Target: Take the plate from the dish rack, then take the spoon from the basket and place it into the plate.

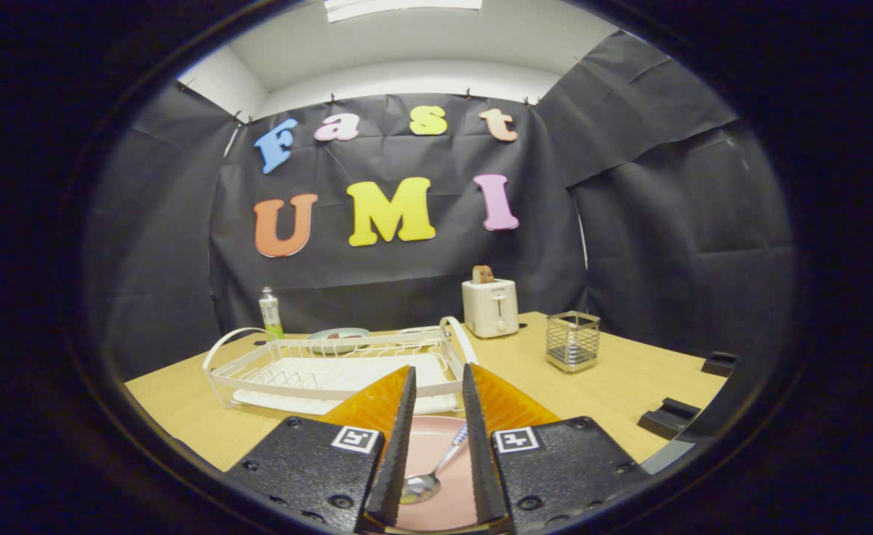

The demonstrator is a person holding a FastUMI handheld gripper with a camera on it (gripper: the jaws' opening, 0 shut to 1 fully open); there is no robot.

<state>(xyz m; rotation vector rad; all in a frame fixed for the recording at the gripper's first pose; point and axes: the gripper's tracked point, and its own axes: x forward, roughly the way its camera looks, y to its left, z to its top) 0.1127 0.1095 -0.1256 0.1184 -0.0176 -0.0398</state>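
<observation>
The gripper (438,379) is held above the wooden table (614,386), tilted downward, and its jaws are parted with nothing clamped between them. Through the gap between the two fingers the pink plate (436,453) is seen lying flat on the table, just in front of the white dish rack (317,364), from which it is judged to have been lifted out already. The spoon (429,475) lies inside the plate, its bowl toward the gripper and its handle angled away toward the rack; it is not touched by either finger, so it is taken to have been released there. The wire basket (573,340), the spoon's source, stands well apart beyond the right-hand finger, near the toaster (490,306), and whether anything remains in it cannot be told. A second dish (338,339) is seen behind the rack beside a small bottle (270,312), and it plays no part in the task. The plate appears to have been set close to the near edge so that it could be reached easily from above. The task is judged to be essentially complete, with only a withdrawal of the gripper remaining.
</observation>
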